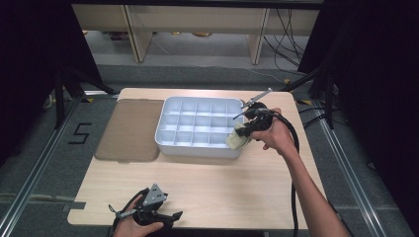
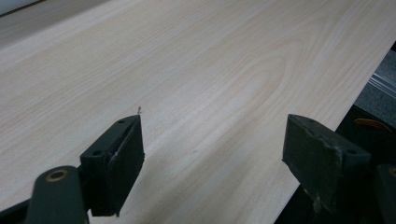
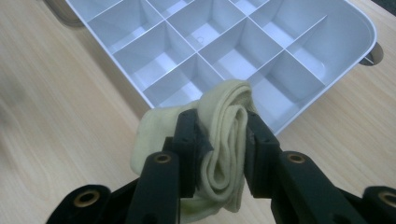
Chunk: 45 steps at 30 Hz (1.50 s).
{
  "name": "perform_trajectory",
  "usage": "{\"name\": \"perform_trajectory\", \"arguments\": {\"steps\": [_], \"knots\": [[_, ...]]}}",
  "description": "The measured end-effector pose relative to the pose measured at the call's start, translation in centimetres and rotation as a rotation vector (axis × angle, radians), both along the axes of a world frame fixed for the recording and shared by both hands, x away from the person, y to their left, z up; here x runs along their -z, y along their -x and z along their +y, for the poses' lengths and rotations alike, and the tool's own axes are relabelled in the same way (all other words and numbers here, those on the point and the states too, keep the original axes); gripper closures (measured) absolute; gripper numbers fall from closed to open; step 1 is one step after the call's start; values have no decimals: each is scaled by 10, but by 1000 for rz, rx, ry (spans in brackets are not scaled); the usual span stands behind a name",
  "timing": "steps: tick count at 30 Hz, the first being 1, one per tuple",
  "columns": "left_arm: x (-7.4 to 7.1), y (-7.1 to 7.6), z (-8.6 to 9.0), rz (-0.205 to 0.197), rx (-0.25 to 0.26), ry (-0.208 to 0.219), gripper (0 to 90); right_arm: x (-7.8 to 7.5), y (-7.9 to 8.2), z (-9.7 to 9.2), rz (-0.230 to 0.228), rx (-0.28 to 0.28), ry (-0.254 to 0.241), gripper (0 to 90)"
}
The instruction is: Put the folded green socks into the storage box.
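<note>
Item one: a rolled, pale yellow cloth bundle (image 3: pixel 224 140), soft and folded on itself, which we find clamped between the two black jaws of the right gripper (image 3: pixel 223 140). The jaws stand partly closed, their pads pressing into both sides of the roll, and a loose flap of the cloth hangs out to one side. In the high view the cloth bundle (image 1: pixel 236 139) sits at the near right corner of the tray, over its rim, with the right gripper (image 1: pixel 243 132) and the person's right hand (image 1: pixel 276 136) just beside it.

Item two: a white plastic tray (image 1: pixel 165 118) with rounded corners, divided by thin walls into a grid of small rectangular compartments. We see nothing inside the compartments that face us. In the right gripper view the tray (image 3: pixel 359 28) lies just beyond the held cloth.

Item three: a flat, brownish translucent lid (image 1: pixel 129 129) with rounded corners, lying on the table just left of the tray, its edge touching or nearly touching it.

Item four: the left gripper (image 1: pixel 170 216), held in the left hand (image 1: pixel 136 228) at the near edge of the light wooden table (image 1: pixel 222 182), well apart from the tray. Its jaws are spread wide with nothing between them; we see bare table (image 2: pixel 196 70) beyond.
</note>
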State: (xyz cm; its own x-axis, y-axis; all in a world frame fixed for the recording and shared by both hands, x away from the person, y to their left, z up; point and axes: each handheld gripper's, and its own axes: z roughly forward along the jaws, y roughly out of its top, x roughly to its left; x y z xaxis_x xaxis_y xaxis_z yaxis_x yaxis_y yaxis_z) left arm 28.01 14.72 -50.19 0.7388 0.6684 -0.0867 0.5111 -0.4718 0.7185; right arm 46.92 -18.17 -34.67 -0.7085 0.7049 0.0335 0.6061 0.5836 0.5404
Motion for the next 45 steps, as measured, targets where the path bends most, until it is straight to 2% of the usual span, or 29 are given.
{"name": "perform_trajectory", "arguments": {"steps": [3,5,6,7,9,15,17,18,21,22,23,26,29,30,32,34,36,38,45], "knots": [[0,0,0,1,-4,1,203,1,-7,2,-6,22,21,708],[0,0,0,0,-2,-4,203,3,-11,4,-3,20,17,708],[0,0,0,1,-2,-2,204,6,-16,7,4,44,20,708],[0,0,-1,3,-8,13,204,6,-16,7,4,44,20,708],[0,1,-1,3,-4,11,204,10,-21,8,2,28,28,708],[0,1,-1,5,0,12,204,19,-30,11,5,48,81,708],[0,1,-1,5,1,10,204,21,-33,12,-4,34,76,708],[0,1,-1,6,-2,14,204,23,-34,13,12,45,88,708],[1,2,-2,18,-8,21,205,25,-36,13,9,59,101,707],[1,1,-3,8,1,16,204,26,-37,13,19,52,98,707],[1,0,-1,3,8,-10,205,27,-39,12,13,52,111,707],[1,1,-3,9,0,3,205,31,-41,12,2,51,141,707],[1,1,-2,4,9,-8,205,33,-43,12,-1,62,160,707],[2,3,-4,22,-4,14,205,34,-43,12,-2,59,166,707],[1,2,-3,6,8,-5,205,36,-44,14,-9,56,186,707],[1,2,-3,9,6,-5,205,38,-45,16,-10,54,197,707],[2,3,-4,25,-5,19,205,41,-45,19,-8,47,221,707],[1,2,-3,6,14,-8,205,43,-45,22,-11,48,237,707],[1,3,-3,15,21,1,205,50,-47,24,-11,47,235,707]]}}
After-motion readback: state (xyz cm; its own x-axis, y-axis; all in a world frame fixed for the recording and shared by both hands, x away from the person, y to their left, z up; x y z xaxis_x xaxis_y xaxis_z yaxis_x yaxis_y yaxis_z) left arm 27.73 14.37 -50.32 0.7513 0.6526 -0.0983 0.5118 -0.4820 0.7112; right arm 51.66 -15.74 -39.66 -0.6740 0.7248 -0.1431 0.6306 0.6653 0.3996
